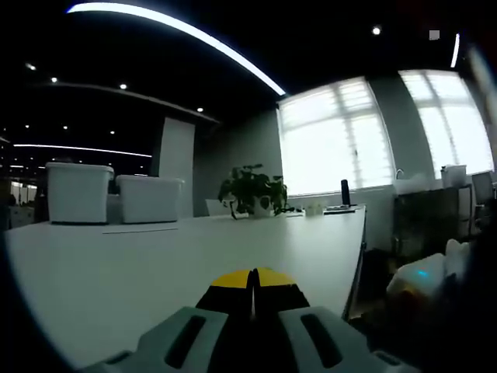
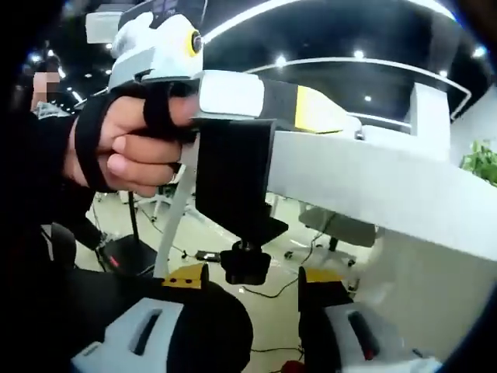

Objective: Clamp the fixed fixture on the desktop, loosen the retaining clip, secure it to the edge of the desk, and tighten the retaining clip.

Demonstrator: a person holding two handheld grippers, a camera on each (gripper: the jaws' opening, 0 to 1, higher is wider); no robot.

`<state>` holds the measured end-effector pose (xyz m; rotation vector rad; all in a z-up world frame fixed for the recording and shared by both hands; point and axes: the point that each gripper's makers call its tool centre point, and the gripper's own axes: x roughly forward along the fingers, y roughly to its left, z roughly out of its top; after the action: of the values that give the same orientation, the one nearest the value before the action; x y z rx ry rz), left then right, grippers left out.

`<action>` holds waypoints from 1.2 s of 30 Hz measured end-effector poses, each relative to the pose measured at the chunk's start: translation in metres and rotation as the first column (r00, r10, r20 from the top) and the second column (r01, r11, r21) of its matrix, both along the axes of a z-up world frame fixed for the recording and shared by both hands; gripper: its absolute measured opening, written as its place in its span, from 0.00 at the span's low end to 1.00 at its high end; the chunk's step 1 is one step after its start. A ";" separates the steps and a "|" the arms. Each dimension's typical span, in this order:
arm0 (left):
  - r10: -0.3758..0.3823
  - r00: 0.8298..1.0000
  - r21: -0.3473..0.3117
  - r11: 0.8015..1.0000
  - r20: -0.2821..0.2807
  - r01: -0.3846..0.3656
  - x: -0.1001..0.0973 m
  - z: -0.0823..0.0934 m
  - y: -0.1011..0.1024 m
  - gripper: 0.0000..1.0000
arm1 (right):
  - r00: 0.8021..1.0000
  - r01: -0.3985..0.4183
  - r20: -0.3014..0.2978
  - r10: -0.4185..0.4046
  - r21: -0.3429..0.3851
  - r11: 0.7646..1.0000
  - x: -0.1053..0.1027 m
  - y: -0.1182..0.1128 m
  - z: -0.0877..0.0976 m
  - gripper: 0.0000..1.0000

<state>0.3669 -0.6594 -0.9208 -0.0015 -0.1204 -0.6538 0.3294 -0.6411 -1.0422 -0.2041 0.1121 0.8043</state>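
At the near edge of the long white desk (image 1: 155, 256), the left gripper (image 1: 250, 289) lies low over the top with its yellow-tipped jaws pressed together, no gap showing between them; whether anything is pinched between the tips I cannot tell from its own view. In the right gripper view the same left gripper (image 2: 311, 109) comes in from the left, held in a person's hand (image 2: 128, 144) with a black strap across the back of it, its white body and yellow tip lying along the upper face of the desk edge (image 2: 373, 186). The black clamp fixture (image 2: 233, 183) sits right at that edge, its bracket hanging down over the rim below the gripper's body, and its round black tightening knob (image 2: 245, 264) points down underneath the desk. The right gripper (image 2: 252, 284) is below the desk, jaws spread wide apart with the yellow-marked tips on either side of that knob; the knob sits in the gap and I cannot tell whether either jaw touches it. Farther along the desktop in the left gripper view stand two white bins (image 1: 78, 193) at the far left, side by side, a potted green plant (image 1: 252, 190) near the middle, and a small dark upright object (image 1: 345, 191) toward the right, before bright windows (image 1: 334, 136). Under the desk in the right gripper view, office chair bases (image 2: 128, 252) and cables lie on the pale floor.
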 end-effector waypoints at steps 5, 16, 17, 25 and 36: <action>-0.003 1.000 0.001 1.000 0.005 0.003 0.000 0.000 0.000 0.01 | 0.960 0.280 -0.044 -0.277 0.076 0.957 -0.005 -0.008 -0.001 0.48; -0.015 1.000 0.004 1.000 0.024 0.015 -0.004 0.000 -0.001 0.01 | 0.870 0.493 -0.052 -0.490 0.108 0.863 -0.001 0.009 0.007 0.55; -0.017 1.000 0.005 1.000 0.025 0.017 -0.004 0.000 -0.001 0.01 | 0.863 0.505 -0.065 -0.500 0.103 0.857 0.000 0.008 0.006 0.53; -0.017 0.999 0.005 1.000 0.028 0.017 -0.006 0.000 -0.001 0.01 | 0.831 0.554 -0.107 -0.545 0.080 0.829 0.003 0.001 -0.004 0.39; -0.017 1.000 0.005 1.000 0.023 0.016 -0.005 -0.002 -0.003 0.01 | 0.852 0.522 -0.103 -0.514 0.082 0.849 0.002 -0.001 -0.004 0.24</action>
<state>0.3618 -0.6622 -0.9228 0.0102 -0.1414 -0.6708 0.3317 -0.6417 -1.0463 -0.0335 0.1880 0.2722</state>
